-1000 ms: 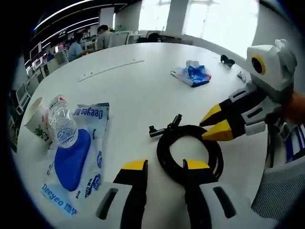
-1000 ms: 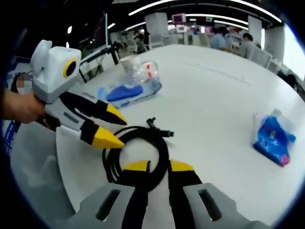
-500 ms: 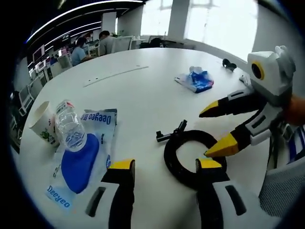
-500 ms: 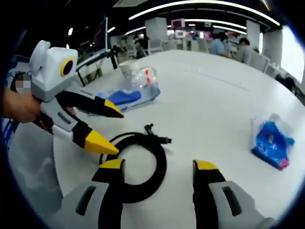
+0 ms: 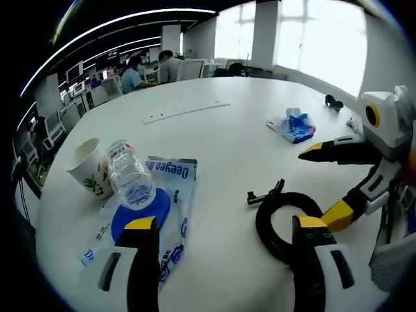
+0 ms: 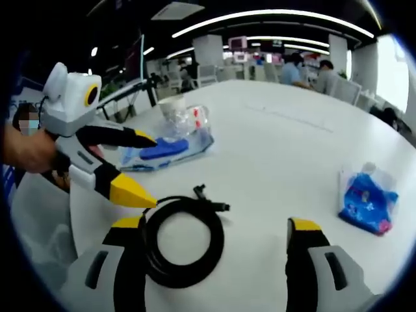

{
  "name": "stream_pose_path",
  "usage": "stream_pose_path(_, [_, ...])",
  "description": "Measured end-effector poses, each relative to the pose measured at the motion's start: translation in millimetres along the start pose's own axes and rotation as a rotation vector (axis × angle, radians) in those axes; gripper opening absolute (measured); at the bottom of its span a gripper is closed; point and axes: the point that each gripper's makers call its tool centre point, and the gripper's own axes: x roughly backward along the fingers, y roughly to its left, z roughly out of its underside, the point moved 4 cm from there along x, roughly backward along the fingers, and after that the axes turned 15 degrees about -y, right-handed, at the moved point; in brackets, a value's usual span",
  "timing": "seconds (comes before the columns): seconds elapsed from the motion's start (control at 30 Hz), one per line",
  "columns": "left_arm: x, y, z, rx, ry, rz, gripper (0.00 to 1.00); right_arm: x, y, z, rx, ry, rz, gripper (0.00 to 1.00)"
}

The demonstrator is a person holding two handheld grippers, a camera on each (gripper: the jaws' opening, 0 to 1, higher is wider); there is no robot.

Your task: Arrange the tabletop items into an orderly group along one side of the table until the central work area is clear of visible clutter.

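Both grippers wide open, holding nothing: left gripper (image 5: 221, 231), right gripper (image 6: 216, 231). Coiled black cable (image 6: 182, 239) lies flat on white table (image 6: 286, 156) between right jaws. Blue Deeyeo pack (image 5: 140, 218), bottle (image 5: 130, 181), paper cup (image 5: 89, 166) grouped beside left jaw. Small blue packet (image 6: 365, 201) well apart.

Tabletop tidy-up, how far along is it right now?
Early on. Done: the paper cup, plastic bottle and blue wipes pack already sit together near one edge. In hand: nothing; left gripper and right gripper are open over the black cable coil. Left: the coil and the far blue packet.
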Motion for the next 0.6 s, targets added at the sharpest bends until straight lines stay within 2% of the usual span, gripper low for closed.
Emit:
stream_pose_path(0.07, [0.2, 2.1, -2.0, 0.023, -0.010, 0.004, 0.83, -0.7, 2.5, -3.1, 0.002, -0.011, -0.007, 0.89])
stream_pose_path(0.2, [0.2, 11.2, -4.9, 0.003, -0.014, -0.010, 0.84, -2.4, 7.4, -9.4, 0.011, -0.030, -0.023, 0.93])
stream_pose_path(0.3, [0.3, 20.3, -8.5, 0.010, -0.016, -0.030, 0.84, -4.0, 8.6, -14.0, 0.030, -0.047, -0.021, 1.00])
stream_pose_path(0.33, [0.1, 22.6, -9.8, 0.009, -0.020, -0.036, 0.84, -4.3, 9.2, -16.6, 0.048, -0.058, -0.032, 1.00])
stream_pose_path(0.6, [-3.1, 40.8, -13.8, 0.016, -0.021, -0.090, 0.84, -6.8, 14.1, -19.2, 0.033, -0.060, -0.049, 1.00])
